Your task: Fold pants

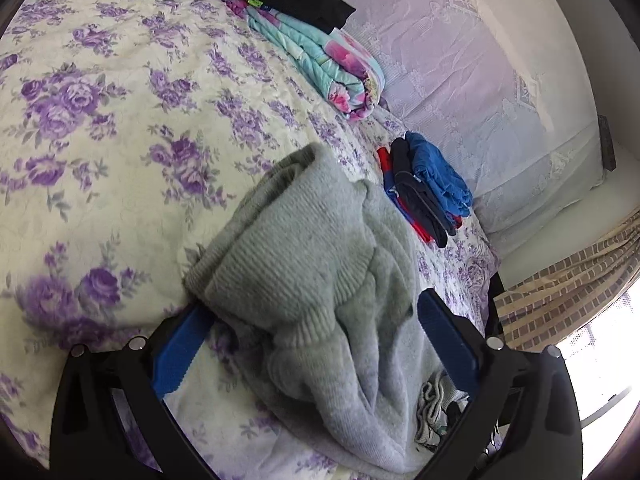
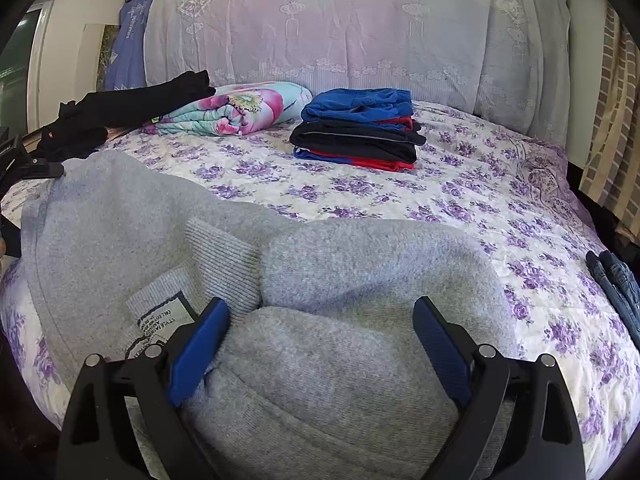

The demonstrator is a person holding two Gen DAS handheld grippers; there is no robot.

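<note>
Grey pants (image 2: 328,272) lie bunched on the bed (image 2: 460,200), near edge, waistband label showing. Left claw (image 1: 312,344) and right claw (image 2: 320,344) both spread wide, fabric between the fingers but not pinched. Looks like a re-grip mid-fold. Advice: pinch the ribbed waistband at each end, pull taut, flatten before folding. Keep clear of the folded stack (image 2: 356,128).

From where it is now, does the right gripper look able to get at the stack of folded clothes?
Probably yes: the right gripper is open, and only bare bedspread lies between the grey pants and the stack.
</note>
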